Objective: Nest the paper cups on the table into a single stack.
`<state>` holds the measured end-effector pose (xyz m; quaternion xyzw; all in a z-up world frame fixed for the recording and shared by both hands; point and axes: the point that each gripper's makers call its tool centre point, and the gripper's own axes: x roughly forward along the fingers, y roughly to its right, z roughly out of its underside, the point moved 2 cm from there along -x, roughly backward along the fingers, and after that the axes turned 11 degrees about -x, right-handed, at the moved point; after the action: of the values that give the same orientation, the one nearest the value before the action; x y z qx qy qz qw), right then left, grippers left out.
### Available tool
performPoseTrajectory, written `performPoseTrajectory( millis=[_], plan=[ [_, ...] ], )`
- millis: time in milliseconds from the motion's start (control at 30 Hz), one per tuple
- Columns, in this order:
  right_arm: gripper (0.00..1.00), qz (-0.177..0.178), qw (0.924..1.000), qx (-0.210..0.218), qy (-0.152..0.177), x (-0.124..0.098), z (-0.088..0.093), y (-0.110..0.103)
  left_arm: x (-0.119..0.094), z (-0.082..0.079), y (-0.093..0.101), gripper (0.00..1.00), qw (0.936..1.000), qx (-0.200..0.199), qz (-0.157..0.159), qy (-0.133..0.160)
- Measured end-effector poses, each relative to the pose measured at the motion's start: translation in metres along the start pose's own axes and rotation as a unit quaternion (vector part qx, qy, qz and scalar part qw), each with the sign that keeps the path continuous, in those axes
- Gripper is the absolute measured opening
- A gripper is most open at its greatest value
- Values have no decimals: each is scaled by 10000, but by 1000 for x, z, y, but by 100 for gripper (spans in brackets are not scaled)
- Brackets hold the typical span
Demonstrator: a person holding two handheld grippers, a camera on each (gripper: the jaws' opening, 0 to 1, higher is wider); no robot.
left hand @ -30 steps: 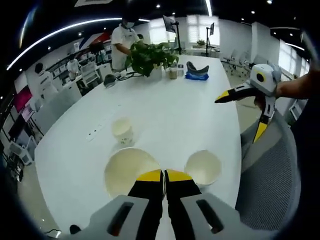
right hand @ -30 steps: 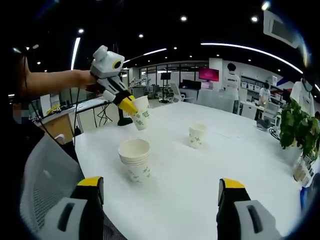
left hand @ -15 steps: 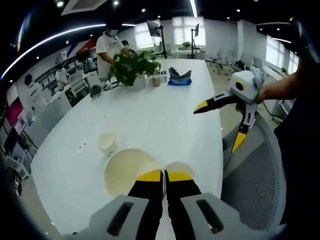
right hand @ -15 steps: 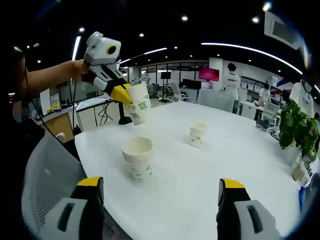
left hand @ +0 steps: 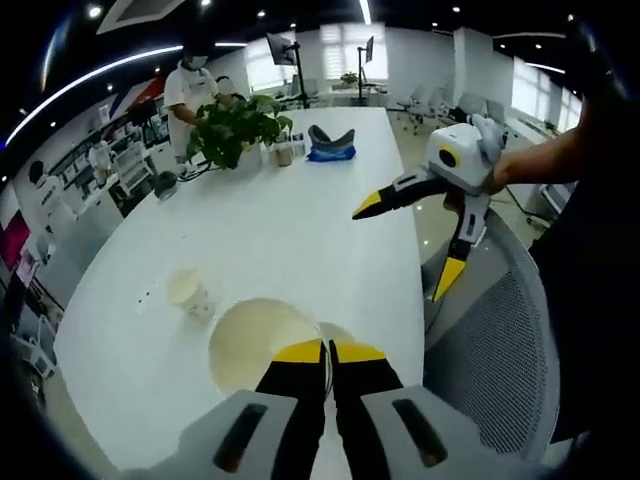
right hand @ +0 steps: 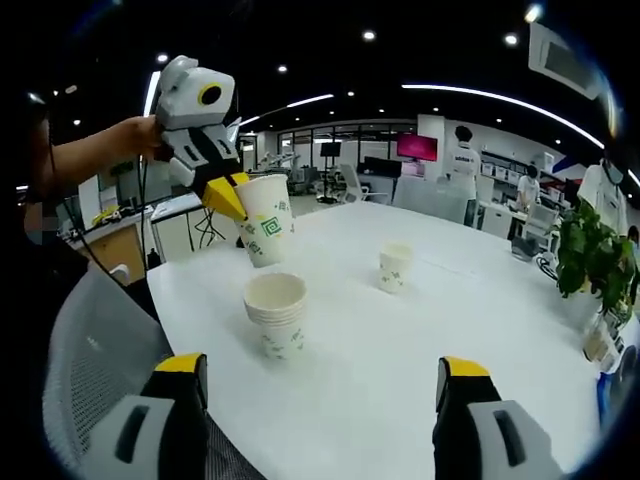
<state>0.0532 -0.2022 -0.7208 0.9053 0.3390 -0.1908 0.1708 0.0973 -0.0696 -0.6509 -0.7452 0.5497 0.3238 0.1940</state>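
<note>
An open-plan office. A long white table (left hand: 300, 230) carries a leafy potted plant (left hand: 235, 125). A grey mesh office chair (left hand: 500, 350) stands at its edge. Behind are rows of desks with monitors (right hand: 330, 150), a pink wall screen (right hand: 417, 148), people in white shirts (right hand: 463, 160), and strip lights (right hand: 480, 95) on a dark ceiling.

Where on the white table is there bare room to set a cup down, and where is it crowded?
Bare tabletop lies between the cup stack, the lone cup and the right tongs. Another wide bare stretch runs from the lone cup toward the plant. It is crowded above the stack, where the left tongs hold a cup, and around the plant.
</note>
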Motion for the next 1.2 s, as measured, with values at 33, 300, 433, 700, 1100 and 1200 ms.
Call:
performPoseTrajectory(
  millis=[33, 300, 433, 700, 1100, 1200],
  plan=[
    [96, 5, 10000, 5, 3, 0, 0, 1, 2, 1, 1, 0, 10000, 22, 20, -26],
    [96, 25, 10000, 36, -11, 0, 2, 1, 15, 4, 9, 0, 9996, 101, 188, -160],
    [96, 41, 10000, 62, -5, 0, 2, 1, 20, 5, 13, 0, 9993, 157, 224, -241],
    [96, 73, 9999, 90, 8, -1, 2, 2, 35, 16, 13, 0, 9982, 246, 271, -467],
    [96, 125, 9999, 116, 4, -3, 3, 3, 58, 40, 6, 0, 9960, 161, 408, -775],
    [96, 138, 9998, 131, 1, -4, 5, 4, 62, 42, 5, 0, 9959, 42, 481, -770]
  ],
)
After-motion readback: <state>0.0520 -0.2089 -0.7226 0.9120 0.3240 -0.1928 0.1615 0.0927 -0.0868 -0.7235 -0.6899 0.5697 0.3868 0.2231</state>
